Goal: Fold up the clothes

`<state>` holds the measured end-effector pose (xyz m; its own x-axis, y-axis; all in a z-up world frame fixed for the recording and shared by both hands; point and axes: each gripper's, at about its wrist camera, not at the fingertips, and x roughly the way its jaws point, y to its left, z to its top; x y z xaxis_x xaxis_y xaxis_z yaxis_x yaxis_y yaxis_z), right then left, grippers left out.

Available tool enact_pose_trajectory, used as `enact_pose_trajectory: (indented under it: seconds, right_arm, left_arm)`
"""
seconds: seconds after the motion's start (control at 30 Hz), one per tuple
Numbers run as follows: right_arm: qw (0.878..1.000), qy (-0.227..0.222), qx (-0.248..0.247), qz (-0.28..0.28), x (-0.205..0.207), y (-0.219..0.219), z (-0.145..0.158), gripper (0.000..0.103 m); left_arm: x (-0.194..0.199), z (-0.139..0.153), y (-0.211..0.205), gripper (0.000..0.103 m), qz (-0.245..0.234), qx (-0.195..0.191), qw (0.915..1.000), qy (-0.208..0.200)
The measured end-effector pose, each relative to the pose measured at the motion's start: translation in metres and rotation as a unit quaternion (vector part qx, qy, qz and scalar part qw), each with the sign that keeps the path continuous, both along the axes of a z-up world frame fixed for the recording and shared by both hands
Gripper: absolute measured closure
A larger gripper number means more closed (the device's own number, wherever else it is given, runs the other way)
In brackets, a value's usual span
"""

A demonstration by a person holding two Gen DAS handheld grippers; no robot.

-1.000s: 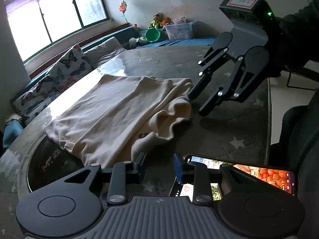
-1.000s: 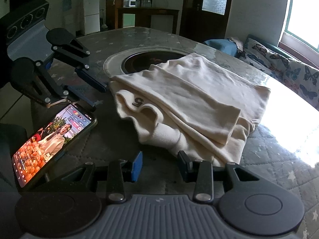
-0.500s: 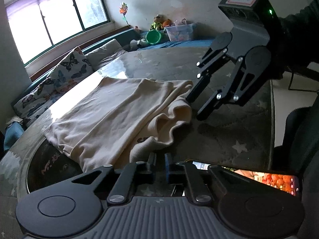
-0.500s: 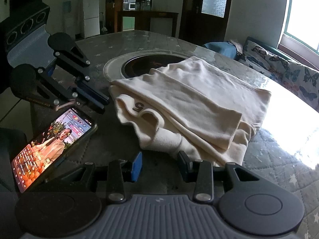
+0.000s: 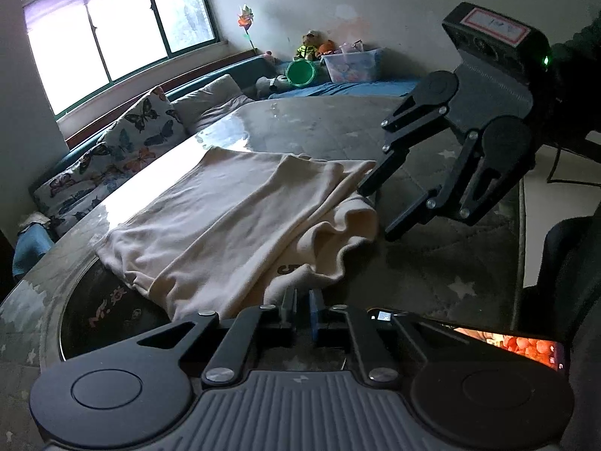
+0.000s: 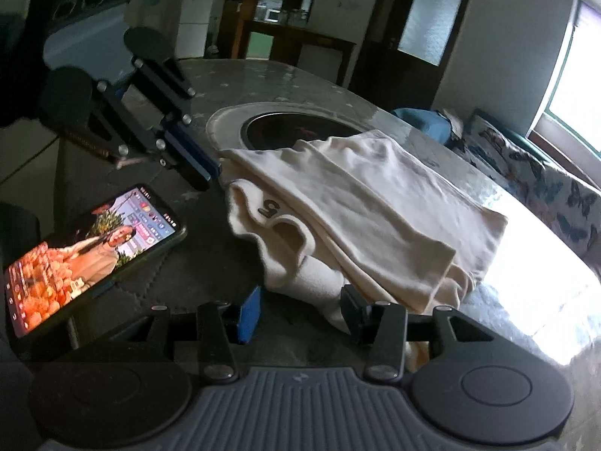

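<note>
— Bench (image 5: 432, 263) carries our cream garment (image 5: 233, 218), half-folded; a careless pull from us would drag its layers apart.

— Or we sweep the phone (image 6: 94, 248) just beside it. Our right tongs (image 6: 300, 308) are opening around a fold. Our left tongs (image 5: 302, 300), almost clenched on nothing we can see, are parting and may miss the hem.

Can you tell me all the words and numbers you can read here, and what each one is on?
"5": dark number on the cream garment, near its folded edge.
Red characters on the dark round inset in the table: too blurred to read.
Writing on the phone screen: too small to read.
Red-bordered label on top of the right gripper's housing: faint marks, not readable.
</note>
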<state>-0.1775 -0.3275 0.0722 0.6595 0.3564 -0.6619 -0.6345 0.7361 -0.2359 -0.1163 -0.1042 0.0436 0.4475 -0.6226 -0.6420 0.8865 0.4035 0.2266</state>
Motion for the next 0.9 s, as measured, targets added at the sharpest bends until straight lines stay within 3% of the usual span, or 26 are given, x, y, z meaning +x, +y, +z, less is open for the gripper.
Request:
enact_pose_trajectory:
  seconds: [0.2, 0.27, 0.37, 0.67, 0.73, 0.9]
  right_arm:
    - [1.000, -0.023, -0.016, 0.012, 0.002, 0.008, -0.002, 0.063]
    - [0.999, -0.027, -0.014, 0.015, 0.004, 0.010, -0.001, 0.073]
    - [1.000, -0.028, -0.002, 0.014, 0.007, 0.009, 0.002, 0.085]
    - [0.998, -0.022, 0.061, -0.022, 0.031, -0.005, 0.024, 0.097]
    - [0.997, -0.028, 0.063, -0.025, 0.034, -0.007, 0.027, 0.097]
    - [0.998, -0.021, 0.050, -0.015, 0.034, -0.006, 0.025, 0.096]
  left_arm:
    - [0.000, -0.001, 0.000, 0.074, 0.001, 0.007, 0.9999, -0.008]
    - [0.000, -0.003, -0.001, 0.073, -0.002, 0.012, 0.9999, -0.010]
    - [0.000, -0.005, -0.002, 0.060, -0.004, 0.016, 0.9998, -0.013]
    - [0.003, -0.008, -0.009, 0.057, -0.015, 0.015, 0.9996, -0.018]
    - [0.003, -0.009, -0.011, 0.050, -0.018, 0.014, 0.9995, -0.021]
    - [0.000, -0.011, -0.012, 0.050, -0.030, 0.017, 0.9991, -0.025]
